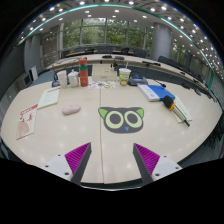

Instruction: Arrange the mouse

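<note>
Hovering over the near edge of a pale wooden bench [150,128], the tongs [112,160] are gaping open, holding nothing. A cat-face mat [123,119] is lying mid-bench, a mouse [71,109] to its left, with office windows [100,34] glowing beyond.

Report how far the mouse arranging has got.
Nothing looks done yet: the mouse lies on the bare table, left of the cat-face mouse mat and apart from it. In hand: the tongs are open and empty, short of the mat, gripping nothing. Left, probably: reach over, grip the mouse and set it on the mat.
</note>
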